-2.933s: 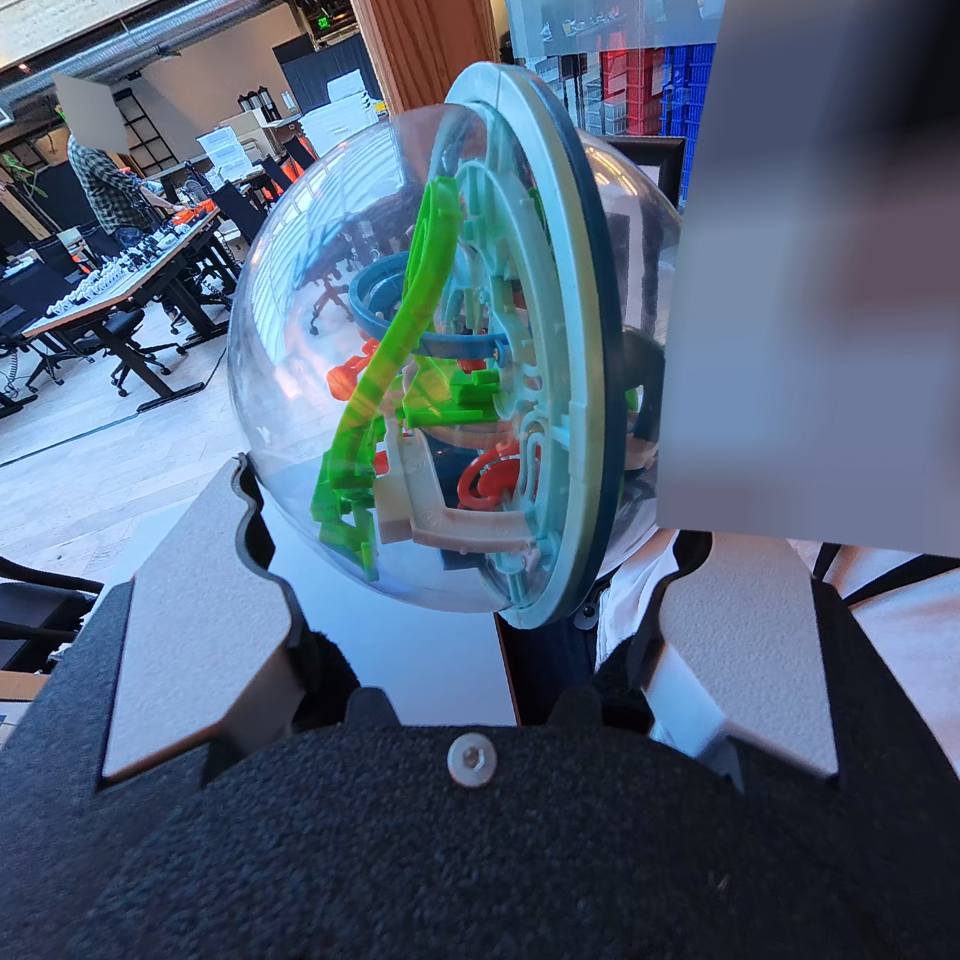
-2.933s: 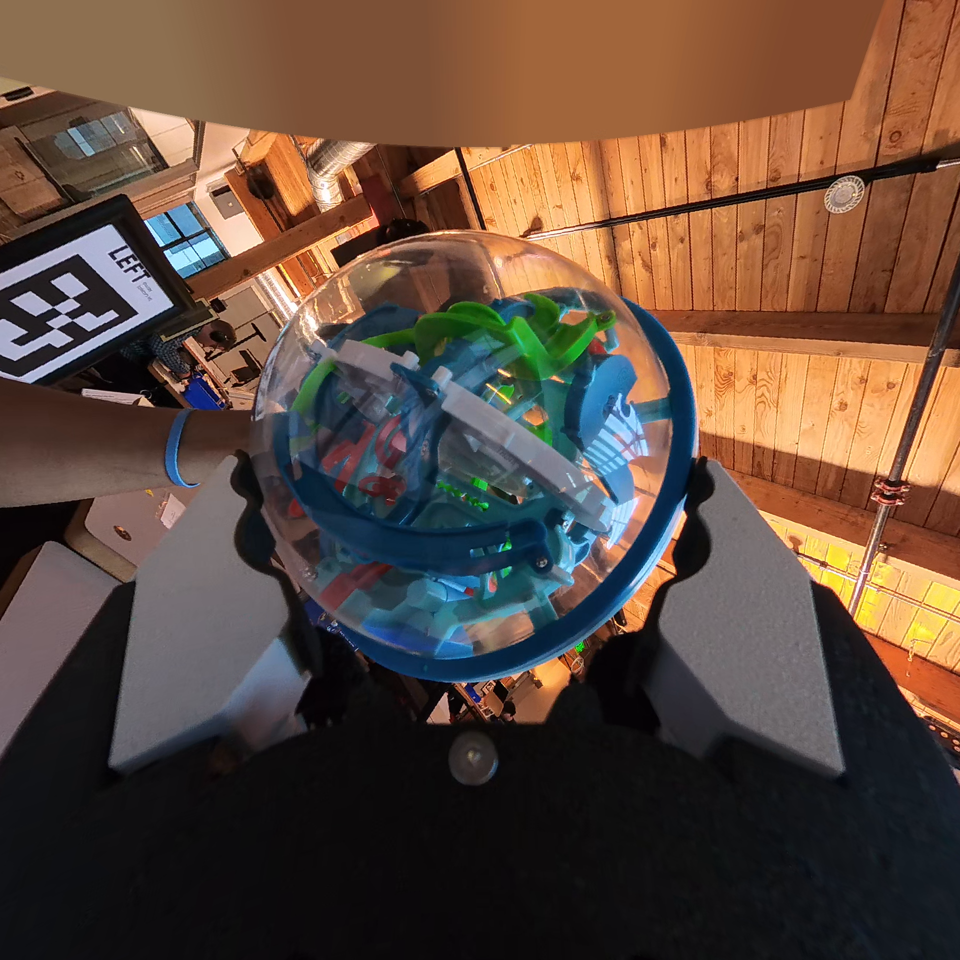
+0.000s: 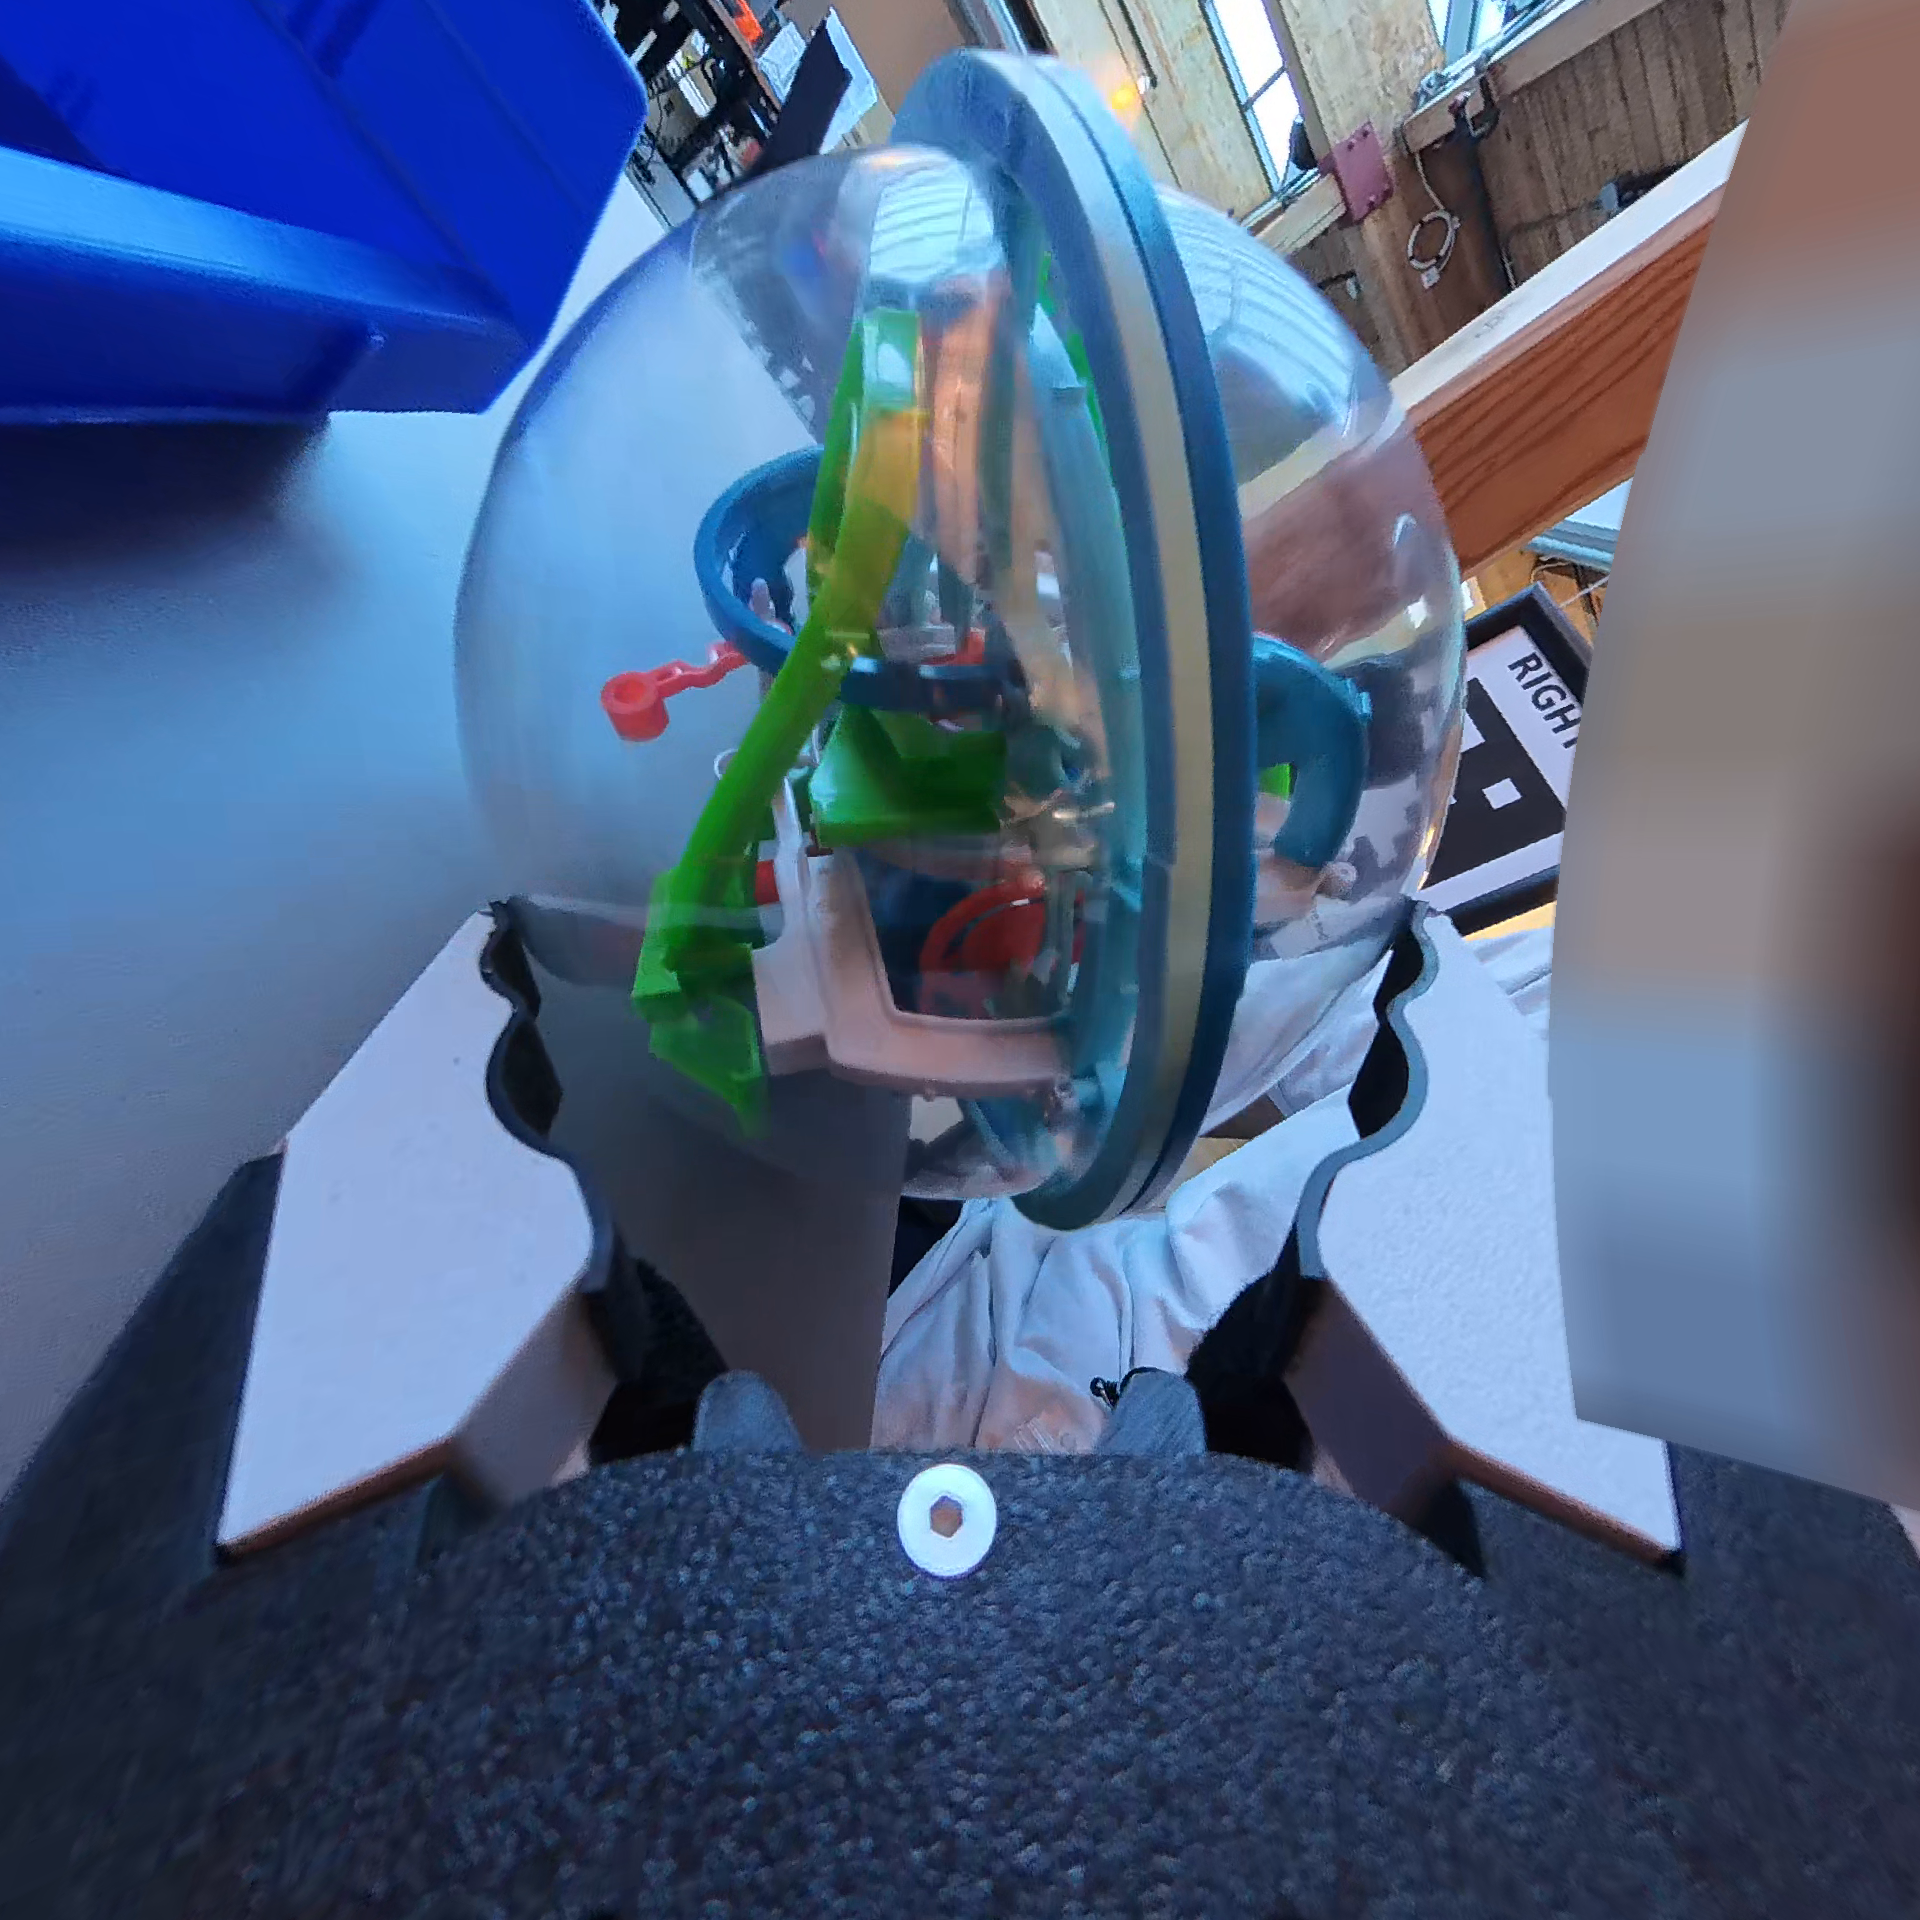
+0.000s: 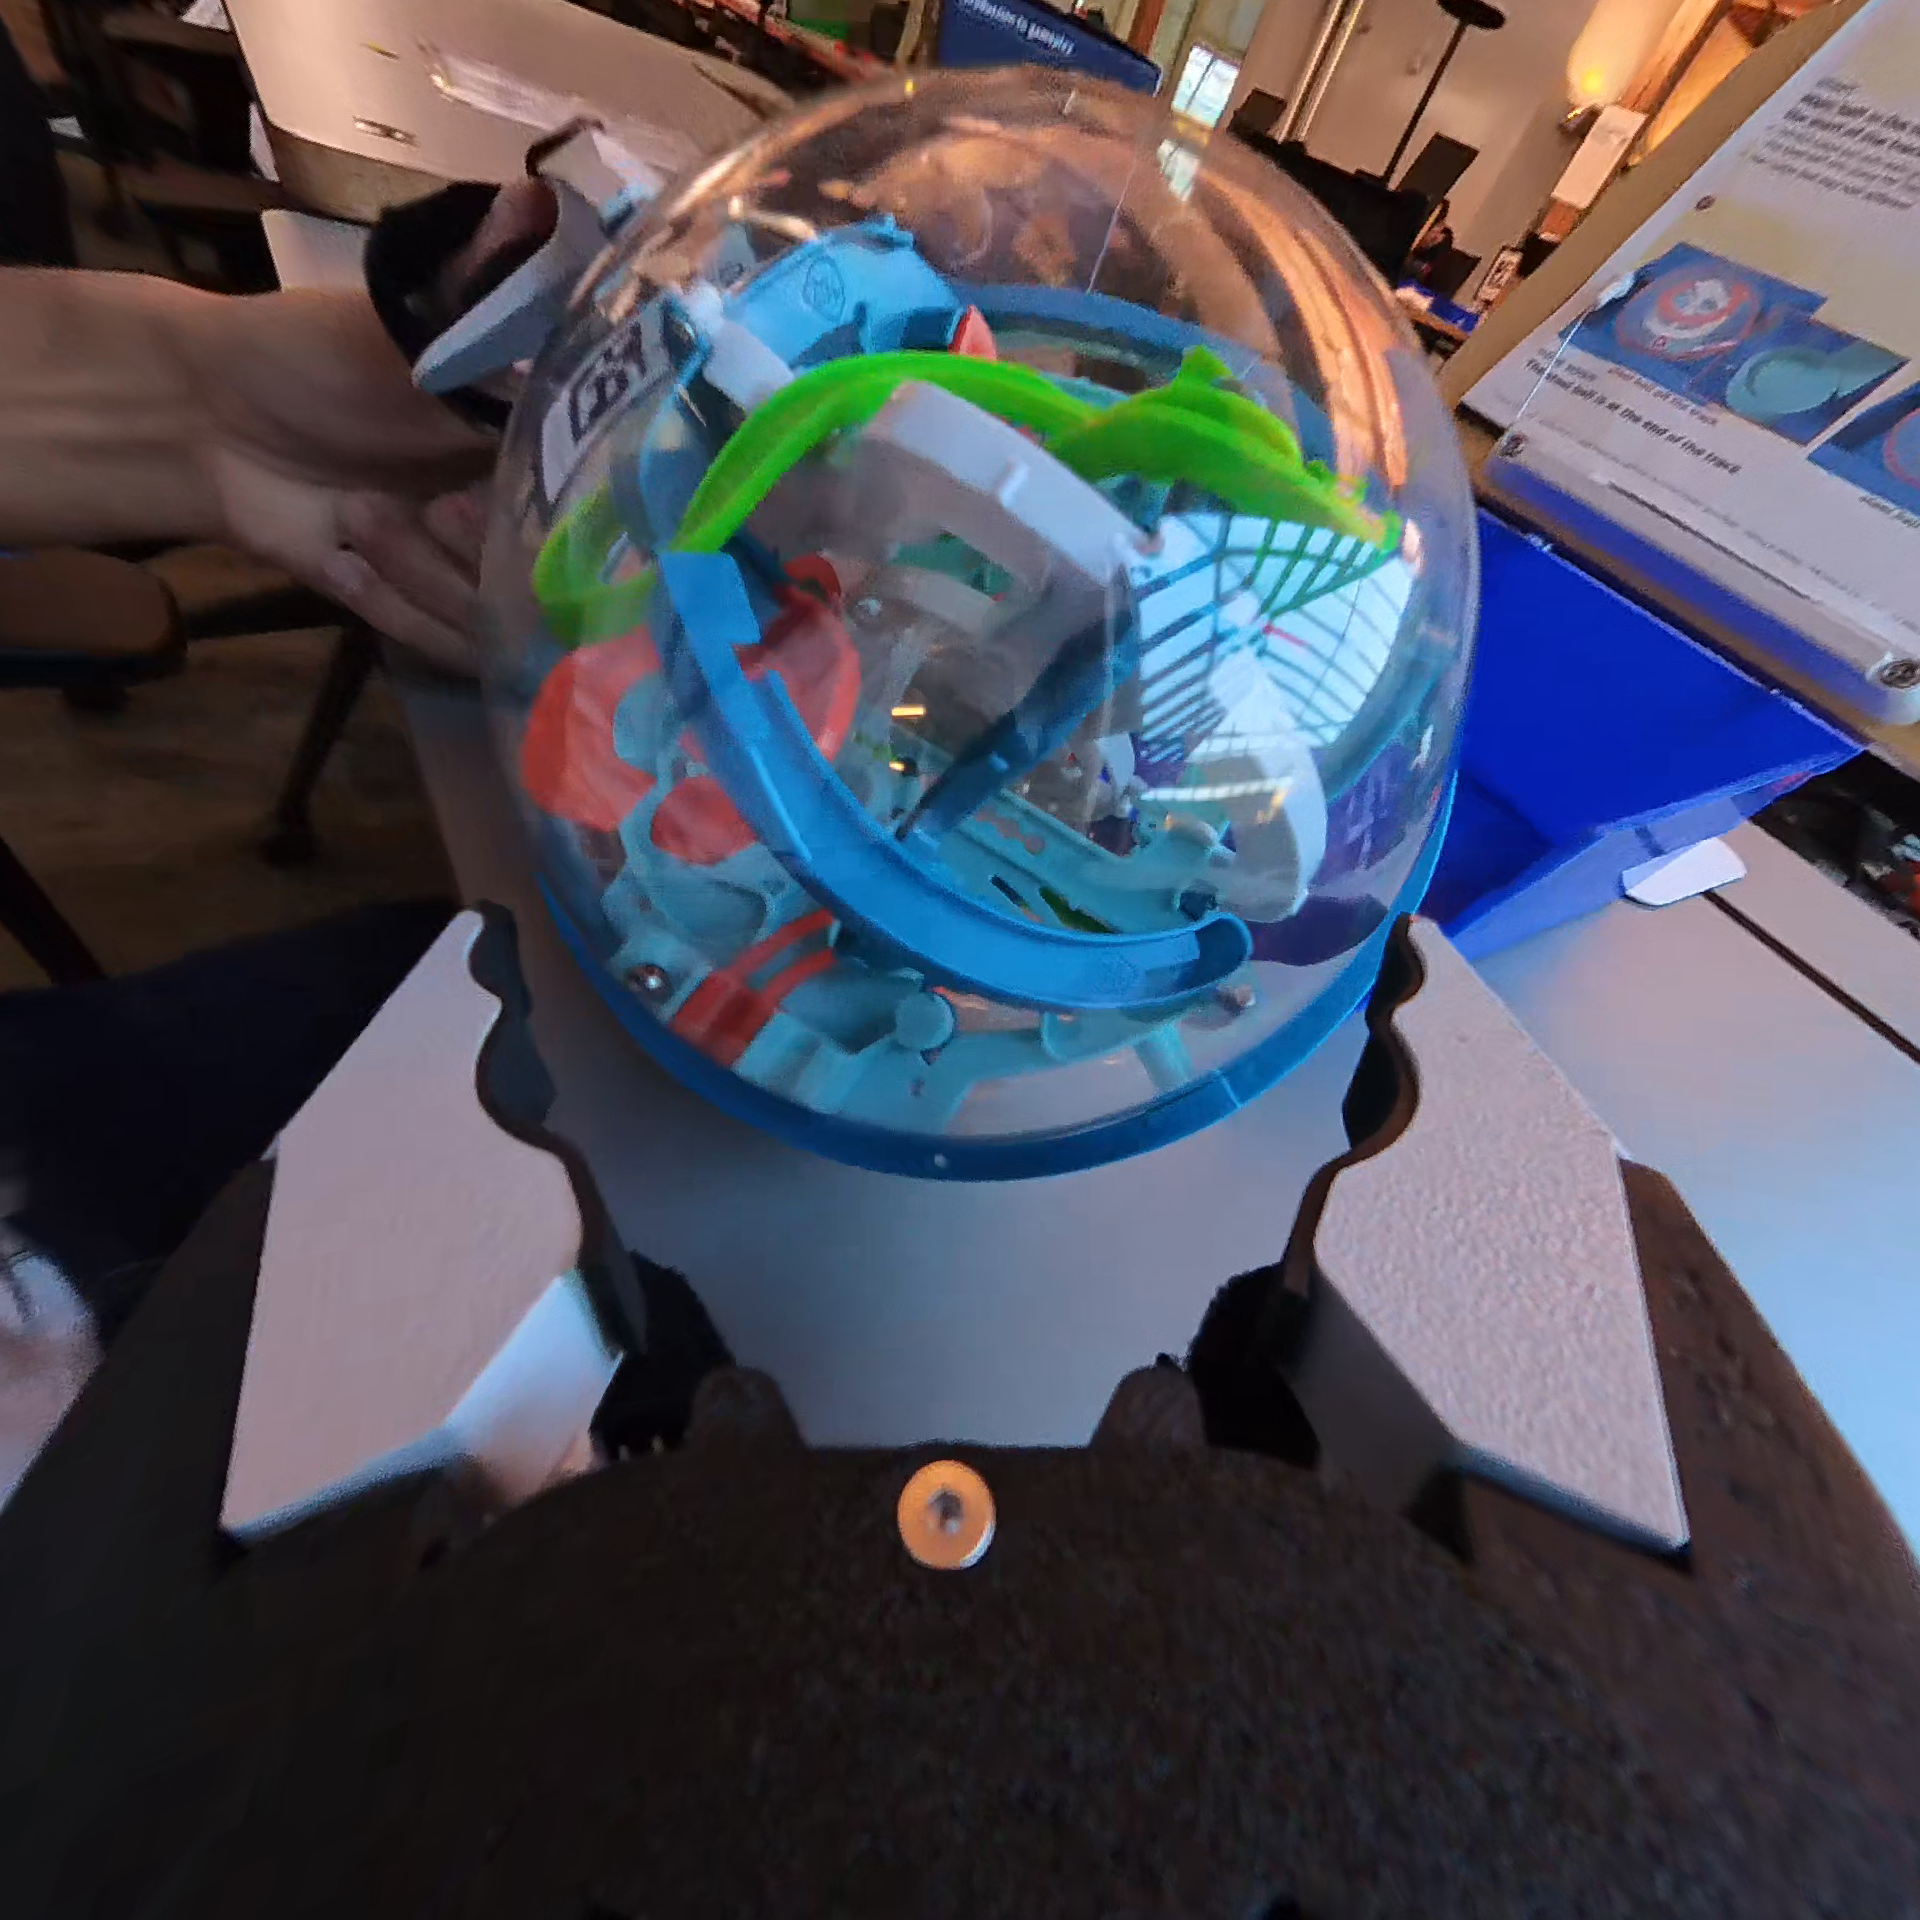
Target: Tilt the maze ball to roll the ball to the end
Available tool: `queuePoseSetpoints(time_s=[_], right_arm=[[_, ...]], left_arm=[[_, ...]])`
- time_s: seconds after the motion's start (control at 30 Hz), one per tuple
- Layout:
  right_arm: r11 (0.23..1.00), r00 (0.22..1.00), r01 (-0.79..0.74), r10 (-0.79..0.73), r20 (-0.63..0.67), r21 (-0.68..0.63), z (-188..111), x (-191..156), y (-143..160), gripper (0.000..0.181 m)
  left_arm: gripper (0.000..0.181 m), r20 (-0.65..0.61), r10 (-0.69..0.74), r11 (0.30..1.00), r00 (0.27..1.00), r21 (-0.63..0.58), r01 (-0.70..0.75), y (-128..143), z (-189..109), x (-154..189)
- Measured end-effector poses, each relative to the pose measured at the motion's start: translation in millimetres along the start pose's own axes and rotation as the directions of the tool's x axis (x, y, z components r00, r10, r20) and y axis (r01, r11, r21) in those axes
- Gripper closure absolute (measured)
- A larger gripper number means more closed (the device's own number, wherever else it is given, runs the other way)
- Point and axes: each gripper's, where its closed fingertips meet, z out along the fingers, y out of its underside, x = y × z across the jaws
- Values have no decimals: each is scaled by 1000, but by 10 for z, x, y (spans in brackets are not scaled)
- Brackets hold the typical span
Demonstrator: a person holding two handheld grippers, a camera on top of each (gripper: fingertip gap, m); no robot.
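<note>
The right claw [image 4: 951, 1049] hugs the maze ball [image 4: 977, 623] from both sides at its blue ring [image 4: 935, 1158]. The left claw [image 3: 956, 1023] hugs it too, from the other side. A tiny silver ball [image 4: 649, 977] sits low on the track, close to the right claw. Tip slowly, both claws together, and keep the squeeze firm. The ball is round, so no long side. From the left claw, the ring stands almost upright.

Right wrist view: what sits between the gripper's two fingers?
The maze ball, its blue equator ring low between the right gripper fingertips; bare grey table below it.
</note>
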Motion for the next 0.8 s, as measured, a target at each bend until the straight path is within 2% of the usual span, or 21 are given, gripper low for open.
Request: queuePoseSetpoints(time_s=[0.27,0.8], right_arm=[[999,999,-29,30,-27,21,20,70,40,30],[998,998,-60,60,-23,17,45,75,43,29]], left_arm=[[29,37,65,997,997,-52,-63,88,66,0],[31,40,55,998,998,-46,-53,68,39,1]])
